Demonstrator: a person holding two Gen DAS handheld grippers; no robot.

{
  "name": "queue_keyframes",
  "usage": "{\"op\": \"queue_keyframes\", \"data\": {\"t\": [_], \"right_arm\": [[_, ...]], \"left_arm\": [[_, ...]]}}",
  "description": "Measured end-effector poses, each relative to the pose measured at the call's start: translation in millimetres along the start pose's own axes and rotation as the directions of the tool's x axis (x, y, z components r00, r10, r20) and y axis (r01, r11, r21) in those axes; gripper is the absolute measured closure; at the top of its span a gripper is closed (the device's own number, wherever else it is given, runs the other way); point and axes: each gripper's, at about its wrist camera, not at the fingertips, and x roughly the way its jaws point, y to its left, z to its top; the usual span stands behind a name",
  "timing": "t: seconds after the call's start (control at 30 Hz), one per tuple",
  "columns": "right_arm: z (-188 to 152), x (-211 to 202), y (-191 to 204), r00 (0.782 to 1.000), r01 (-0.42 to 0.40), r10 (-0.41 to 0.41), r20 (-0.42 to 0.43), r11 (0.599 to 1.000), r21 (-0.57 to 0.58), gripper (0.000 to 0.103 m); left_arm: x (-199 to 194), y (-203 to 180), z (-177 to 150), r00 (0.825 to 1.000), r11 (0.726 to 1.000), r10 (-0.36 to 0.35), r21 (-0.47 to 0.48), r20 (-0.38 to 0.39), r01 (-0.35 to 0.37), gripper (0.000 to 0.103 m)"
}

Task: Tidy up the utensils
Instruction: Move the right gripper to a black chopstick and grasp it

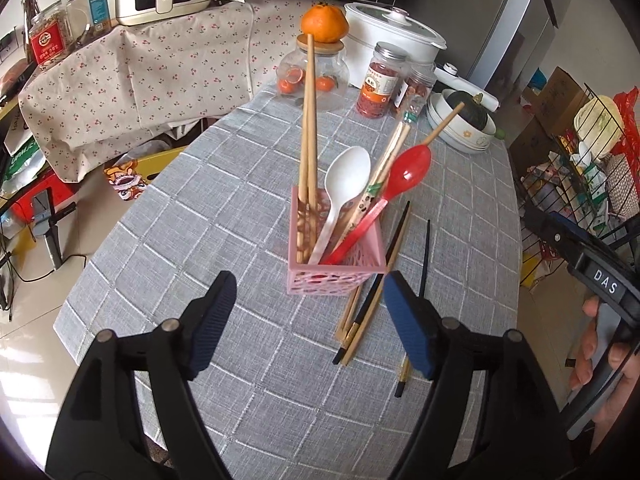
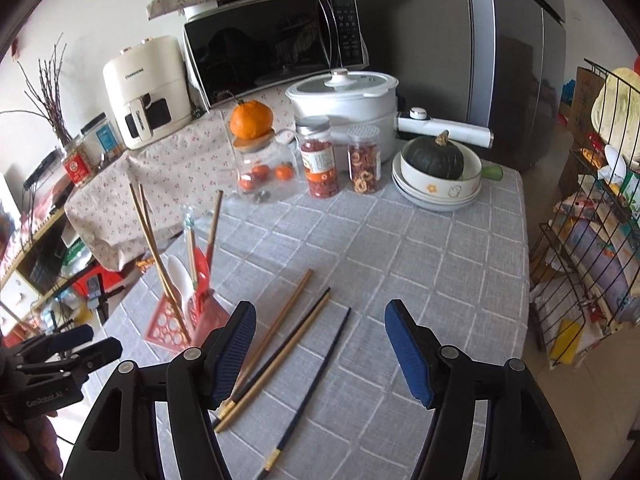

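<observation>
A pink perforated utensil holder (image 1: 334, 264) stands on the grey checked tablecloth (image 1: 224, 216). It holds wooden chopsticks (image 1: 309, 128), a white spoon (image 1: 340, 196), a red spoon (image 1: 394, 188) and patterned chopsticks. Loose chopsticks, black and wooden (image 1: 372, 300), lie on the cloth right of the holder. My left gripper (image 1: 310, 312) is open and empty just in front of the holder. In the right wrist view the holder (image 2: 180, 320) is at the left and the loose chopsticks (image 2: 292, 344) lie between my open, empty right gripper's (image 2: 320, 344) fingers.
At the table's back stand a glass jar (image 2: 264, 176) topped with an orange, two snack jars (image 2: 320, 160), a white cooker (image 2: 344, 108) and stacked bowls (image 2: 436, 192) with a dark squash. A wire rack (image 2: 580, 260) stands to the right of the table.
</observation>
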Motion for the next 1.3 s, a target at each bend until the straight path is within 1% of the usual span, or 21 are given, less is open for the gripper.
{"op": "queue_keyframes", "data": {"t": [0.13, 0.27, 0.33, 0.4, 0.53, 0.6, 0.7, 0.87, 0.9, 0.93, 0.97, 1.07, 1.1, 1.13, 1.17, 1.2, 1.23, 1.27, 1.3], "right_arm": [[-6.3, 15.1, -10.0, 0.995, 0.01, -0.01, -0.096, 1.0, -0.004, 0.033], [-13.3, 38.7, -20.5, 0.98, 0.009, -0.004, -0.198, 1.0, 0.029, 0.032], [-16.3, 52.7, -24.5, 0.969, 0.008, 0.004, -0.247, 0.999, 0.046, 0.032], [-20.5, 69.8, -25.8, 0.953, 0.006, 0.009, -0.302, 0.999, 0.051, 0.032], [-28.7, 104.9, -25.1, 0.918, 0.037, -0.018, -0.396, 0.998, 0.042, 0.032], [-31.1, 118.9, -24.0, 0.905, 0.046, -0.024, -0.425, 0.998, 0.041, 0.032], [-32.8, 136.1, -21.1, 0.893, 0.047, -0.019, -0.449, 0.998, 0.052, 0.032], [-35.3, 158.8, -14.3, 0.883, 0.041, -0.001, -0.469, 0.996, 0.076, 0.034], [-36.1, 161.4, -13.2, 0.883, 0.045, -0.003, -0.47, 0.996, 0.078, 0.038], [-36.9, 164.1, -12.3, 0.881, 0.048, -0.005, -0.473, 0.996, 0.079, 0.045], [-37.8, 166.3, -11.3, 0.88, 0.054, -0.011, -0.475, 0.996, 0.076, 0.049], [-36.3, 166.2, -5.9, 0.89, 0.079, -0.055, -0.453, 0.996, 0.034, 0.059], [-36.7, 166.8, -3.7, 0.89, 0.086, -0.07, -0.45, 0.996, 0.015, 0.066], [-37.4, 166.9, -2.0, 0.892, 0.092, -0.084, -0.444, 0.996, -0.003, 0.07], [-37.3, 167.2, 0.8, 0.894, 0.092, -0.09, -0.439, 0.996, -0.017, 0.071], [-37.9, 167.0, 2.2, 0.895, 0.09, -0.095, -0.436, 0.995, -0.033, 0.075], [-38.6, 166.1, 3.9, 0.894, 0.086, -0.097, -0.436, 0.995, -0.045, 0.082], [-39.2, 164.9, 5.2, 0.892, 0.08, -0.096, -0.441, 0.995, -0.055, 0.087], [-40.1, 164.5, 6.5, 0.889, 0.074, -0.092, -0.448, 0.996, -0.058, 0.087]], "left_arm": [[9.3, -5.4, -4.2, 0.999, 1.0, -0.007, 0.013, -0.04, 0.008, 0.026], [18.4, -10.7, -6.4, 0.998, 0.999, 0.02, 0.044, -0.065, -0.017, 0.026], [22.1, -11.6, -6.5, 0.997, 0.998, 0.03, 0.052, -0.071, -0.027, 0.026], [25.4, -12.5, -6.5, 0.996, 0.998, 0.041, 0.06, -0.076, -0.036, 0.026], [30.2, -15.5, -6.3, 0.994, 0.993, 0.077, 0.099, -0.075, -0.069, 0.026], [31.8, -16.8, -5.9, 0.993, 0.99, 0.09, 0.117, -0.073, -0.081, 0.025], [34.3, -17.7, -5.4, 0.992, 0.988, 0.1, 0.129, -0.073, -0.09, 0.025], [37.1, -16.4, -5.0, 0.993, 0.99, 0.088, 0.115, -0.085, -0.078, 0.026], [37.0, -17.0, -5.4, 0.993, 0.99, 0.087, 0.118, -0.085, -0.076, 0.025], [36.8, -17.9, -5.9, 0.993, 0.989, 0.088, 0.123, -0.083, -0.078, 0.025], [36.9, -18.9, -6.3, 0.992, 0.988, 0.092, 0.13, -0.08, -0.081, 0.025], [36.0, -21.0, -7.8, 0.992, 0.985, 0.098, 0.148, -0.073, -0.087, 0.025], [35.7, -21.9, -8.2, 0.993, 0.985, 0.096, 0.152, -0.073, -0.084, 0.025], [35.2, -23.1, -8.8, 0.993, 0.985, 0.092, 0.154, -0.074, -0.079, 0.025], [34.6, -24.2, -9.3, 0.993, 0.985, 0.087, 0.155, -0.074, -0.074, 0.025], [34.2, -25.5, -9.6, 0.994, 0.985, 0.082, 0.158, -0.078, -0.069, 0.025], [34.0, -27.2, -10.0, 0.993, 0.985, 0.078, 0.162, -0.083, -0.064, 0.026], [33.3, -29.4, -10.2, 0.993, 0.984, 0.075, 0.167, -0.087, -0.059, 0.026], [32.3, -31.6, -10.5, 0.994, 0.984, 0.068, 0.173, -0.088, -0.052, 0.025]]}}
